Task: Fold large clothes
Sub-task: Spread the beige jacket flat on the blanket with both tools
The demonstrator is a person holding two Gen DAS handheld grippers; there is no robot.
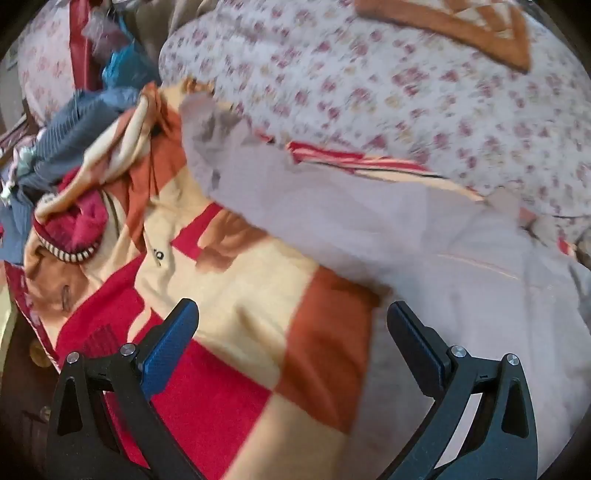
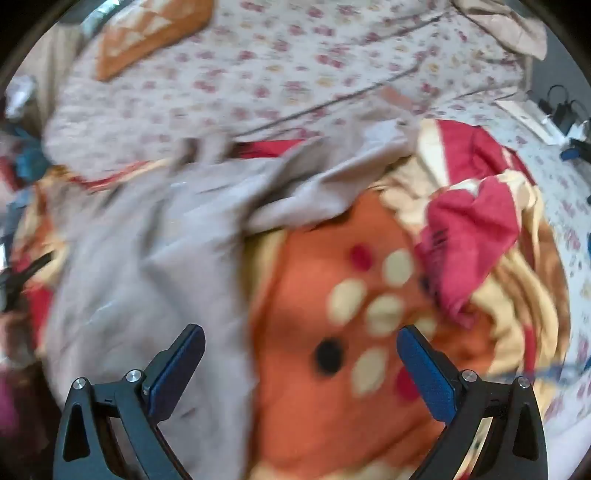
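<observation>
- We see a floral bedsheet [image 1: 388,85] spread across the bed.
- On it lies an orange patterned cushion [image 1: 461,26].
- A red, cream and orange blanket [image 1: 240,288] lies rumpled.
- Dark chargers and cables [image 2: 561,110] sit far right.

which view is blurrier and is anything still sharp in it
Right wrist view is blurrier: the grey garment and orange blanket smear, while the right hand-held gripper stays crisp. Left wrist view: only the floral sheet smears; fisheye bending in both.
</observation>
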